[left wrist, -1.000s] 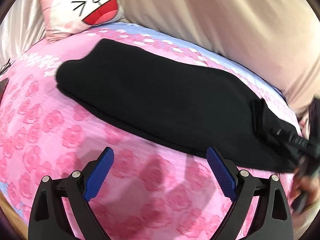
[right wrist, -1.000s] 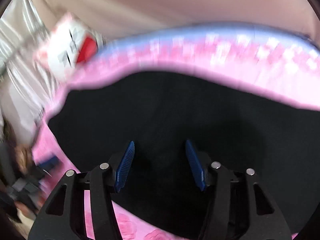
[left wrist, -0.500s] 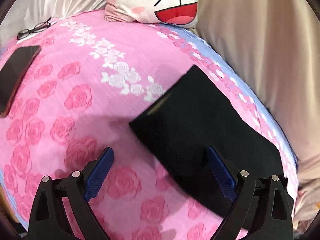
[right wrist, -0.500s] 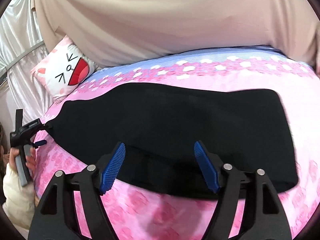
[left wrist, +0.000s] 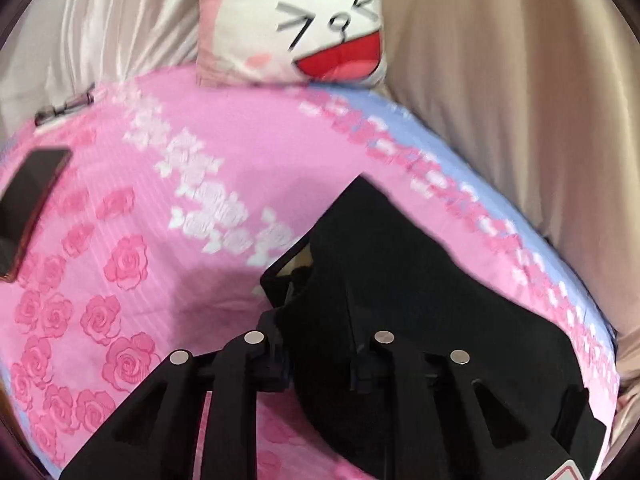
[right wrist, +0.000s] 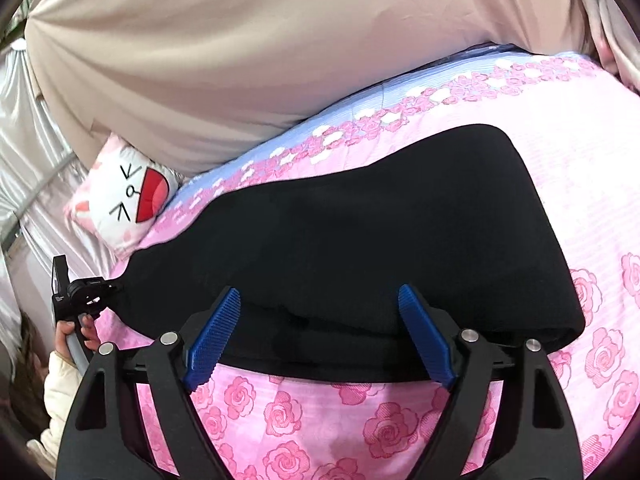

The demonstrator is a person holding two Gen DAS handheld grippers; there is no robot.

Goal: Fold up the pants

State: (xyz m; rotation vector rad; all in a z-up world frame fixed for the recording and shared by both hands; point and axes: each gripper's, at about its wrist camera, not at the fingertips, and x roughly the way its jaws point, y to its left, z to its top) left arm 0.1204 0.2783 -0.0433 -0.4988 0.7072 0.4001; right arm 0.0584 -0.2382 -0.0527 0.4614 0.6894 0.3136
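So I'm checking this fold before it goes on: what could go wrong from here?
The left gripper has closed on only one end of the black pants, so layers may slip apart when lifted. The right gripper is open, holding nothing, so the middle could sag. A phone lies near the bedspread edge.

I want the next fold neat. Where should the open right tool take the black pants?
Probably the near long edge of the black pants, where stacked layers bulge between the right tool fingers. Come in low from the near side, over the pink bedsheet, pinching all layers.
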